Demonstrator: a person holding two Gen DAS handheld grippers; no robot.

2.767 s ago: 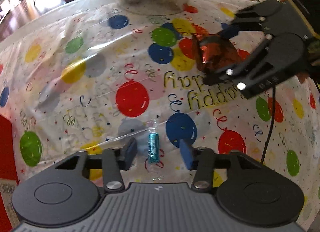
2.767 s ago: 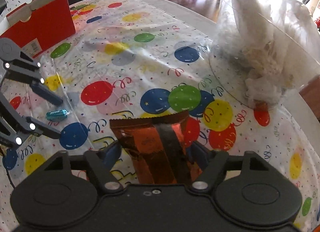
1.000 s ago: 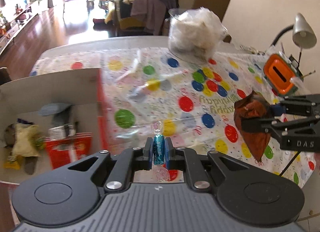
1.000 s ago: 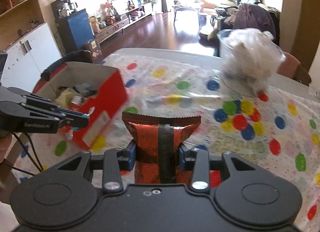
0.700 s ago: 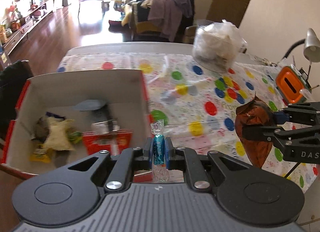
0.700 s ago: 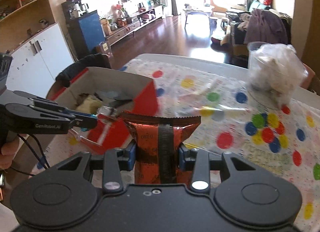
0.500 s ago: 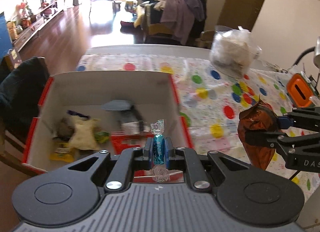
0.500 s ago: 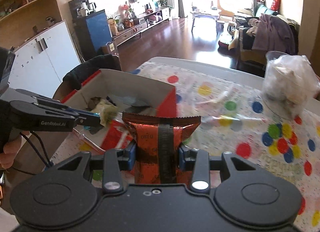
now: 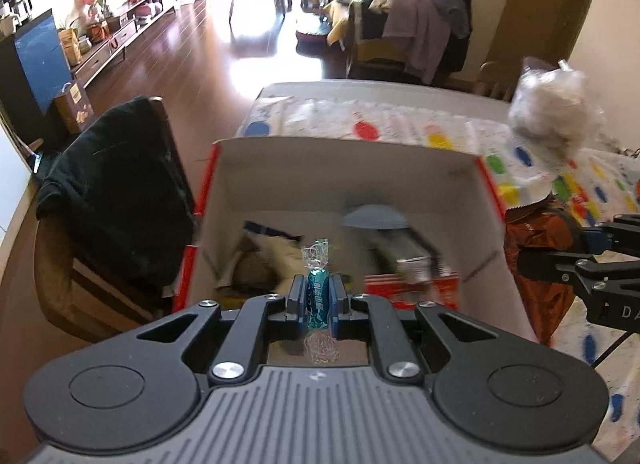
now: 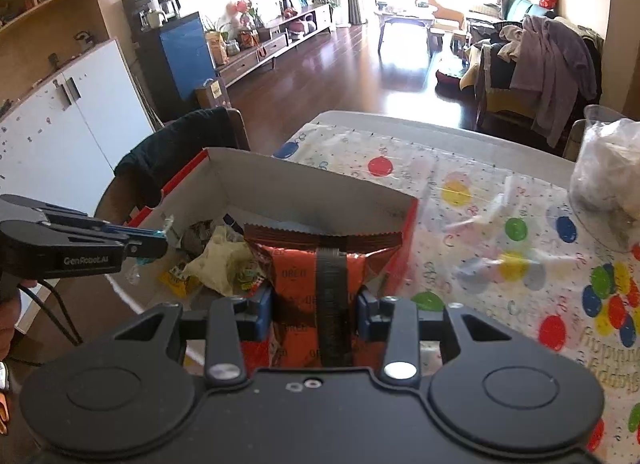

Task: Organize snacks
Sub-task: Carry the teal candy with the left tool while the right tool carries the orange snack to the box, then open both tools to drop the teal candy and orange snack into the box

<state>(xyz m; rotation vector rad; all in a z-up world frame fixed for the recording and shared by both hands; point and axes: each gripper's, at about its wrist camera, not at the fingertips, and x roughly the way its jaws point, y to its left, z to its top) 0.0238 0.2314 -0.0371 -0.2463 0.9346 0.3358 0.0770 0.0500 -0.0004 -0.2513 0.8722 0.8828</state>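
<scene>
**Both snacks arriving over the box**

The left gripper (image 9: 317,300) is pinching a small teal wrapped candy (image 9: 317,297) tight between its blue pads, jaws nearly together, the twisted clear ends of the wrapper sticking out above and below. It is hanging right over the open red-and-white cardboard box (image 9: 486,200), and the snacks already inside are showing just beyond the candy, blurred. Off to the right, the right gripper (image 10: 316,314) is clamping an orange Oreo packet (image 10: 298,284) across its middle, jaws partly apart to fit the packet's width, the crimped top edge standing up. From its own camera the packet is sitting in front of the box's near corner, at or just short of the rim. The box is resting at the end of the table, on the balloon-print tablecloth (image 10: 500,224), next to a chair draped with dark cloth (image 9: 116,192).

So this looks like the drop-off step. Next, the candy probably just needs letting go, while the packet seems to need carrying further over the box's wall before release.
</scene>
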